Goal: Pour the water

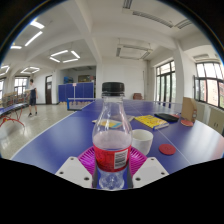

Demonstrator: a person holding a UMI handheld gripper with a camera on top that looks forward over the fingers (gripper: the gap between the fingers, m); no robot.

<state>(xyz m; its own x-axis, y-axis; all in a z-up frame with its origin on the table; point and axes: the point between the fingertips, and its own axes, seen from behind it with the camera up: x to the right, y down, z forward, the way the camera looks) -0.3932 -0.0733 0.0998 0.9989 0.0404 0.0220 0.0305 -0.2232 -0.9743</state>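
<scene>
A clear plastic bottle (111, 135) with a red label and no cap in sight stands upright between my fingers, its lower part filled with water. My gripper (111, 165) is shut on the bottle, the pink pads (88, 160) pressing its labelled body from both sides. A white cup (142, 141) stands on the blue table (60, 140) just right of the bottle and slightly beyond it. A small red round lid (167, 149) lies on the table further right.
A yellow book (151, 121) and dark items (166, 117) lie further back on the table. A brown box (189, 108) stands at the far right. A black bin (113, 89) stands behind the bottle. Another table (12, 112) stands at left over open floor.
</scene>
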